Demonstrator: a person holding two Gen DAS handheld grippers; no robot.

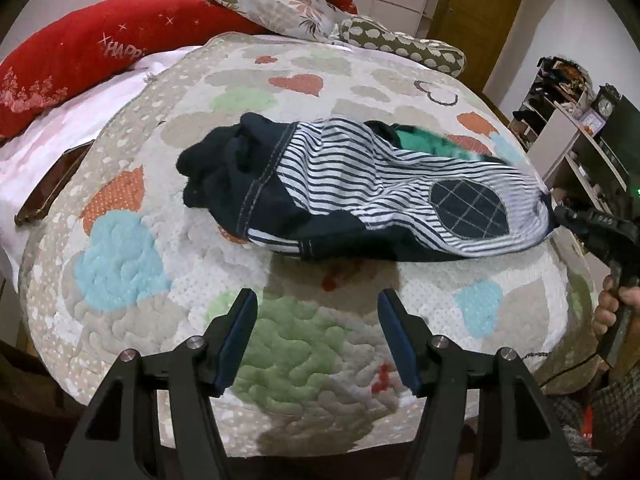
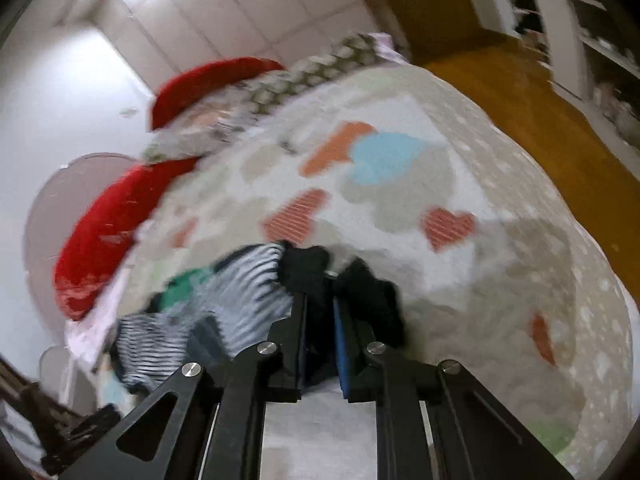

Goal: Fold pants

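The pants (image 1: 360, 188) are navy with white-and-navy stripes and a checked oval patch, bunched across the heart-patterned quilt (image 1: 120, 264). My left gripper (image 1: 318, 312) is open and empty, low over the quilt just in front of the pants. My right gripper (image 1: 560, 216) is shut on the pants' right end and pulls the cloth taut. In the blurred right wrist view my right gripper (image 2: 320, 292) pinches dark fabric, with the striped part of the pants (image 2: 240, 292) to its left.
Red pillows (image 1: 92, 56) and patterned pillows (image 1: 404, 46) lie at the bed's far end. A dark flat object (image 1: 52, 188) lies on the pink sheet at left. Shelves (image 1: 568, 120) stand right of the bed. A green garment (image 1: 424, 144) lies behind the pants.
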